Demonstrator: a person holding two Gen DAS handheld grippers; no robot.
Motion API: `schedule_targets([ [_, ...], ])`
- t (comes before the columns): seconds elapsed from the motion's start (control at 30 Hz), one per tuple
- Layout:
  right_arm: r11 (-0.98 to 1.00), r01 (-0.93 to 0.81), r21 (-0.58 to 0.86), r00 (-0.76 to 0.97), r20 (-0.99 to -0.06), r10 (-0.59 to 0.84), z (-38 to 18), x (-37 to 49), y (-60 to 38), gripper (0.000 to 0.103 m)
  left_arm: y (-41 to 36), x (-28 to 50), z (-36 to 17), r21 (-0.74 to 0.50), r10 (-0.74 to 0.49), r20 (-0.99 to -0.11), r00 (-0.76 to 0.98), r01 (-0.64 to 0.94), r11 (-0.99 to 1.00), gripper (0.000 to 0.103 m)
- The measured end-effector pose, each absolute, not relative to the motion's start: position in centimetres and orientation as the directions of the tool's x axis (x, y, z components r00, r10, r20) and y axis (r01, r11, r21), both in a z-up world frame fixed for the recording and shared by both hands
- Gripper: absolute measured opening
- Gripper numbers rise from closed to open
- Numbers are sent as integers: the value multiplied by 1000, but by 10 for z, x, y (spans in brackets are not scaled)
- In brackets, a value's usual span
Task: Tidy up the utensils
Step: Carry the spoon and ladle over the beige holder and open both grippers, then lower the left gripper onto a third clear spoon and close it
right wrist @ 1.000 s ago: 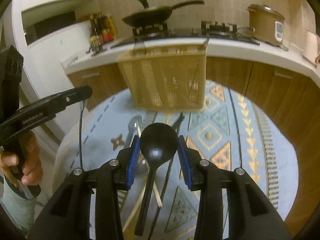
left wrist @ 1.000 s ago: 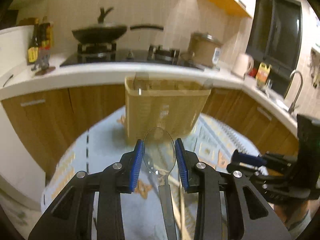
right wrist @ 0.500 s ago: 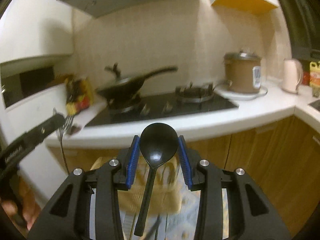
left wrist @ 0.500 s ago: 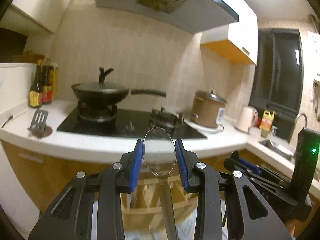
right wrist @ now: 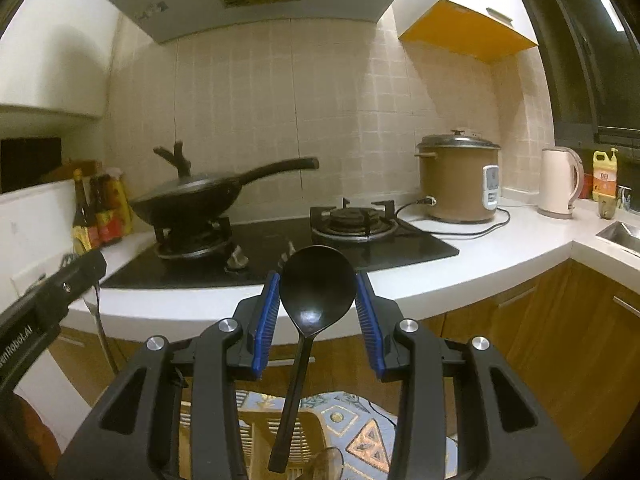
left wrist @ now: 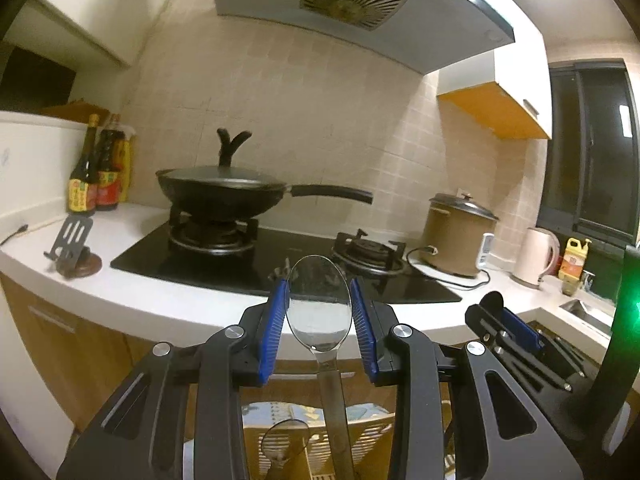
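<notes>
While the left wrist view looks level across a kitchen counter (left wrist: 168, 304), the left gripper (left wrist: 319, 318) holds a clear spoon (left wrist: 319, 304) by its bowl, blue pads pressed to both edges and the handle running down under the camera. Below the fingers a pale slatted basket (left wrist: 376, 436) shows on a patterned cloth, with another clear spoon bowl (left wrist: 282, 438) at its rim. Beyond stand a lidded black wok (left wrist: 220, 196) on the hob, sauce bottles (left wrist: 96, 180) at the left, a brown rice cooker (left wrist: 456, 236) and a white kettle (left wrist: 534, 256). The right gripper's (left wrist: 516, 332) blue-padded fingers show at the right edge.

Seen from the right wrist, the right gripper (right wrist: 316, 302) is clamped the same way on a black spoon (right wrist: 316, 284), bowl upright between the pads, handle hanging down over the basket (right wrist: 296, 436). The left gripper (right wrist: 80, 270) pokes in from the left, a thin handle dangling from it
</notes>
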State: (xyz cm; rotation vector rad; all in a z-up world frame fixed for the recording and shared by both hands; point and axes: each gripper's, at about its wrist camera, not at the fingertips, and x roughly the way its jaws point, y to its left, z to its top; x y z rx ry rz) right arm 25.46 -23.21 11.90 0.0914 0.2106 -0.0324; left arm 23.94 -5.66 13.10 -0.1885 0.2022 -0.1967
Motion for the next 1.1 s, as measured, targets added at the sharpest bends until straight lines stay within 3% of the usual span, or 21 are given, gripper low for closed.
schedule_targets([
  [0.4,997,-9,73,966,-258,28,97,246,-229,36,-51,238,112,-231,-263,-225,938,211,950,33],
  [0.5,994,-51,99,956,-285,77,98,232,-232,51,-41,226,117,-265,-300,-234,925,236,935,39],
  [0.7,985,-81,153,935,-332,128,110,196,-250,52,-14,192,133,-325,-341,-249,907,253,911,39],
  [0.87,979,-108,175,903,-395,170,123,164,-256,52,3,168,143,-357,-381,-329,864,260,897,39],
  [1.1,965,-176,195,793,-553,257,116,134,-245,52,8,135,134,-352,-450,-447,773,310,883,39],
])
